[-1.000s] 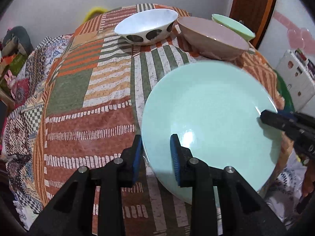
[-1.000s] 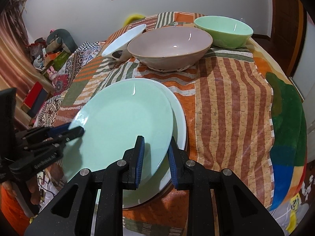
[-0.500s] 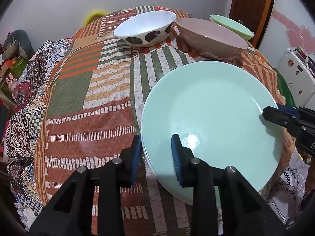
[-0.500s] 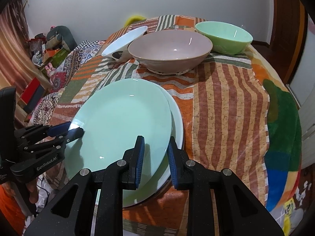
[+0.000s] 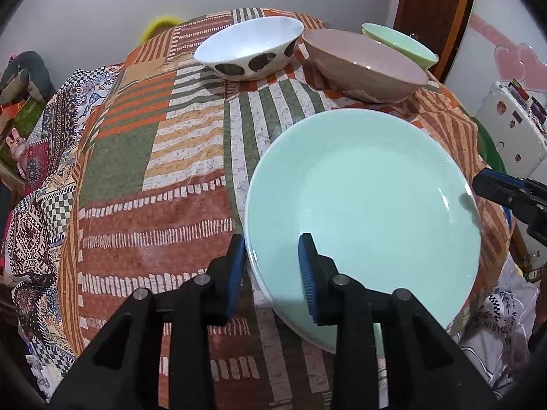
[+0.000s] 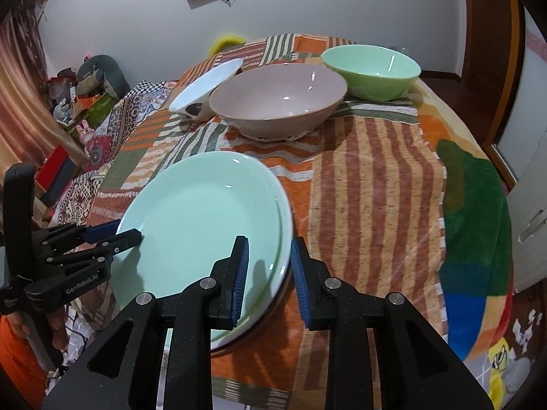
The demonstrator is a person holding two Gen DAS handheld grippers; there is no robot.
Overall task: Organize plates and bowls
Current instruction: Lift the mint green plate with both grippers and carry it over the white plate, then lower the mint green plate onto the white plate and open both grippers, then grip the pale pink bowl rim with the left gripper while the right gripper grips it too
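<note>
Mint plate (image 5: pixel 369 205) sits on another plate (image 6: pixel 286 225) at the table's near edge, rim overhanging it. Left gripper (image 5: pixel 271 266) straddles the rim, jaws apart, not pressing; right gripper (image 6: pixel 268 270) likewise (small gaps both sides). White bowl (image 5: pixel 249 49), pink bowl (image 6: pixel 277 97), green bowl (image 6: pixel 372 70) crowd the far side. Striped cloth (image 5: pixel 154 157) is bare left; white wall (image 6: pixel 136 17) behind.

Mint plate (image 5: pixel 369 205), pink bowl (image 6: pixel 277 97), striped cloth (image 5: pixel 191 157).
</note>
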